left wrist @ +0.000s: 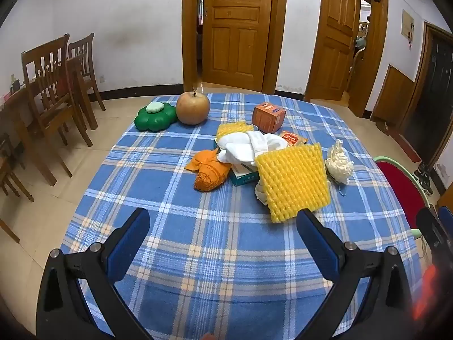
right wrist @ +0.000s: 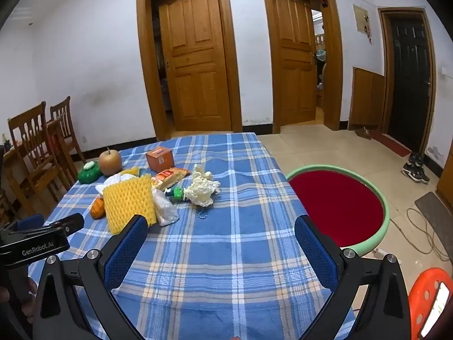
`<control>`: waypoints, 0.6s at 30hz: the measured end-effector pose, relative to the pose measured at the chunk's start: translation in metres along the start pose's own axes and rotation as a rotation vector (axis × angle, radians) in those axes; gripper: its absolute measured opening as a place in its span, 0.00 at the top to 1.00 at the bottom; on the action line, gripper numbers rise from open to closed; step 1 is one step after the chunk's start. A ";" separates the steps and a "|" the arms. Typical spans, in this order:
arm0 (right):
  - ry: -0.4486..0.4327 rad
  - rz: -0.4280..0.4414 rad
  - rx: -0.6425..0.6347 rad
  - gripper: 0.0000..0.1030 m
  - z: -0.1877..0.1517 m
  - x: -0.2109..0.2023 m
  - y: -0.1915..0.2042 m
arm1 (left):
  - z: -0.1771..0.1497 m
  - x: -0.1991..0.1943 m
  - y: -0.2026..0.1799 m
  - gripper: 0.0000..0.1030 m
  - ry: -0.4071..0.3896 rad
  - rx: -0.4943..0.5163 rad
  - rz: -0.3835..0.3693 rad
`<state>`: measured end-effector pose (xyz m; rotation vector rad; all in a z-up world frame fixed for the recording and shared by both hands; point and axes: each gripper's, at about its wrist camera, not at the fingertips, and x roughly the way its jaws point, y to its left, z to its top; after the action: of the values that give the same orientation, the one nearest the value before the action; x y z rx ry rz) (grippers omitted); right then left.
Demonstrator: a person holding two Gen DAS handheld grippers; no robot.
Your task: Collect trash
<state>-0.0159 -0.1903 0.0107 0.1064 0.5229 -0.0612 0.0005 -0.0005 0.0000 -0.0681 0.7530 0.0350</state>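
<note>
A heap of trash lies mid-table on the blue plaid cloth [left wrist: 198, 255]: a yellow foam net [left wrist: 294, 181], white tissue [left wrist: 249, 144], an orange mesh wrap [left wrist: 211, 174], a snack wrapper [left wrist: 293, 138] and crumpled cream paper [left wrist: 338, 161]. My left gripper [left wrist: 223, 216] is open and empty, just short of the foam net. From the right wrist view the foam net [right wrist: 128, 201], a clear plastic bag [right wrist: 165, 208] and the crumpled paper [right wrist: 201, 188] lie ahead to the left. My right gripper [right wrist: 220, 222] hangs open over bare cloth, holding nothing.
A brown apple [left wrist: 193, 107], a green clover-shaped container [left wrist: 154, 116] and an orange box [left wrist: 269, 116] stand at the far side. A red basin with a green rim [right wrist: 386, 212] sits off the table's right edge. Wooden chairs [left wrist: 51, 90] stand at the left, an orange stool [right wrist: 424, 297] at the lower right.
</note>
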 end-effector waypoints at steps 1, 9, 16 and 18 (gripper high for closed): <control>0.001 0.001 0.000 0.00 0.000 0.000 0.000 | 0.000 0.000 0.000 0.01 0.000 0.000 -0.001; 0.011 -0.003 -0.004 0.00 -0.001 0.001 -0.004 | -0.003 -0.002 0.000 0.01 -0.005 0.002 -0.010; 0.012 -0.015 -0.018 0.00 -0.003 0.004 -0.002 | -0.001 -0.001 -0.003 0.01 0.000 0.002 0.002; 0.008 -0.017 -0.021 0.00 -0.003 0.003 -0.002 | -0.001 0.000 -0.003 0.01 0.002 0.001 0.004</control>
<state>-0.0145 -0.1921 0.0066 0.0812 0.5328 -0.0721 0.0000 -0.0031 -0.0001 -0.0657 0.7556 0.0383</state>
